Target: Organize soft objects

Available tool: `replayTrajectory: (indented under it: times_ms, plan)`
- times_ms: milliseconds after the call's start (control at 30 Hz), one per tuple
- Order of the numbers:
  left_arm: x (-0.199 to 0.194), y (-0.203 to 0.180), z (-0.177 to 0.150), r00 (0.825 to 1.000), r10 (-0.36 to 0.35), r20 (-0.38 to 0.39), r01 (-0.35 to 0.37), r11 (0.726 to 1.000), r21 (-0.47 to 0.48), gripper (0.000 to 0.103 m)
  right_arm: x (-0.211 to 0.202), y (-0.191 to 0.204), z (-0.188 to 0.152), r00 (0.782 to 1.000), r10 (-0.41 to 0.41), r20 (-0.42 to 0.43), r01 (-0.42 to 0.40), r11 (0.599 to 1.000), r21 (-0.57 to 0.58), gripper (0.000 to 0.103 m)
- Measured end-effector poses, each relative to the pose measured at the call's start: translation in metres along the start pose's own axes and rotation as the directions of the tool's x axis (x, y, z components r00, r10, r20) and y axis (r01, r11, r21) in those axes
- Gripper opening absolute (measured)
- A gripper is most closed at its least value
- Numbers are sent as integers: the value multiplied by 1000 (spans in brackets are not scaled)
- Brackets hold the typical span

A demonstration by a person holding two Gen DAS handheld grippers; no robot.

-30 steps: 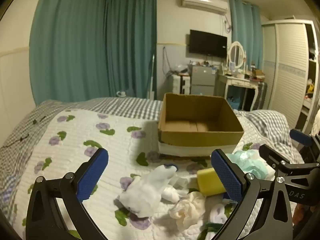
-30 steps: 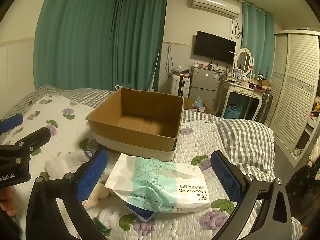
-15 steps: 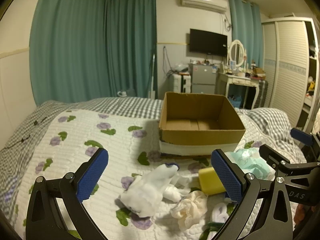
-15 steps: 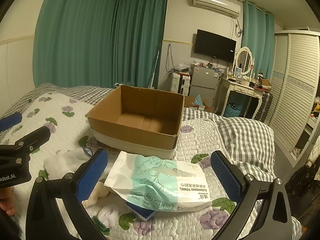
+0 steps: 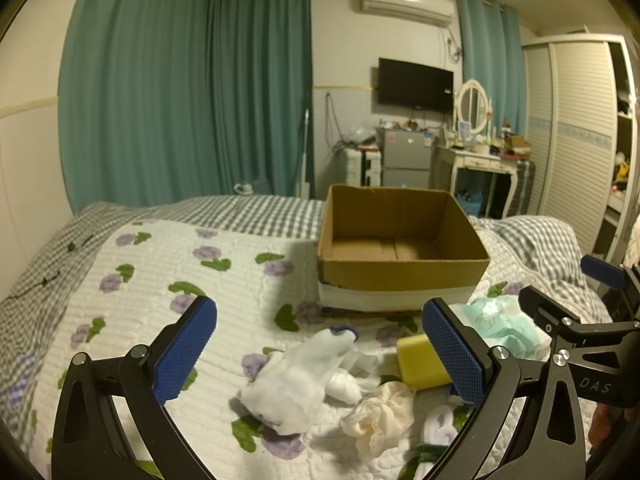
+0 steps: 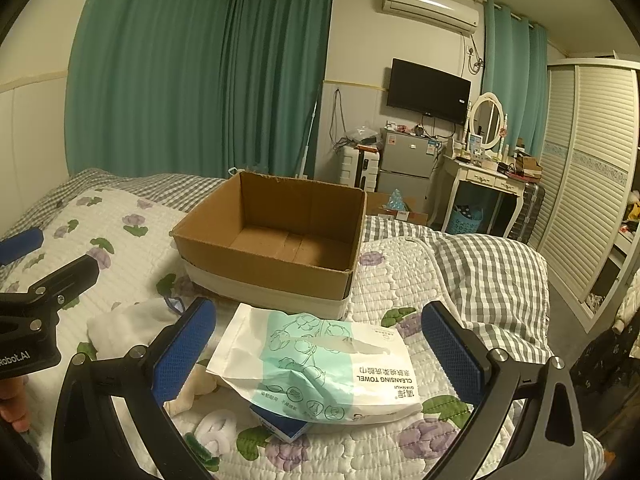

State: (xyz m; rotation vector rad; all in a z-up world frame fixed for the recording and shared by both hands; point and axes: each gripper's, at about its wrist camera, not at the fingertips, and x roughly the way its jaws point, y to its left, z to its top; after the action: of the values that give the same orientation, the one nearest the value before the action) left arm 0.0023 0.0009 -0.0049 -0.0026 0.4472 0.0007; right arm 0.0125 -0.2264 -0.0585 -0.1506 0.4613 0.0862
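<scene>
Two grippers hover over the bed with jaws spread wide and nothing between them: the left gripper (image 5: 320, 354) above the white cloth (image 5: 294, 384), the right gripper (image 6: 318, 354) above the cleansing towel pack (image 6: 320, 364). Almost nothing has shifted over the last second; both have only drifted slightly. The cardboard box (image 6: 276, 240) just beyond the pile sits empty, so sorting has likely not begun. A yellow sponge (image 5: 420, 364) lies right of the cloth.

Teal curtains (image 5: 184, 112), wall television (image 6: 428, 86), air conditioner (image 6: 430, 2), white dressing table (image 6: 486, 180).
</scene>
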Motion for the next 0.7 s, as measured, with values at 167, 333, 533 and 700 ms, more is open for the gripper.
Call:
replayTrajectory:
  times_ms: [167, 333, 533, 700]
  plan:
    - [0, 0, 0, 1000, -2, 1, 2, 1000, 0, 103, 0, -1, 0, 1000, 2, 0, -2, 1000, 2, 103]
    - [0, -1, 0, 1000, -5, -2, 5, 1000, 9, 103, -1, -1, 0, 1000, 2, 0, -2, 1000, 2, 103]
    - [0, -2, 0, 1000, -4, -2, 4, 1000, 8, 103, -1, -1, 0, 1000, 2, -1, -2, 1000, 2, 103]
    - [0, -2, 0, 1000, -8, -1, 8, 1000, 13, 103, 0, -1, 0, 1000, 3, -4, -3, 1000, 3, 103]
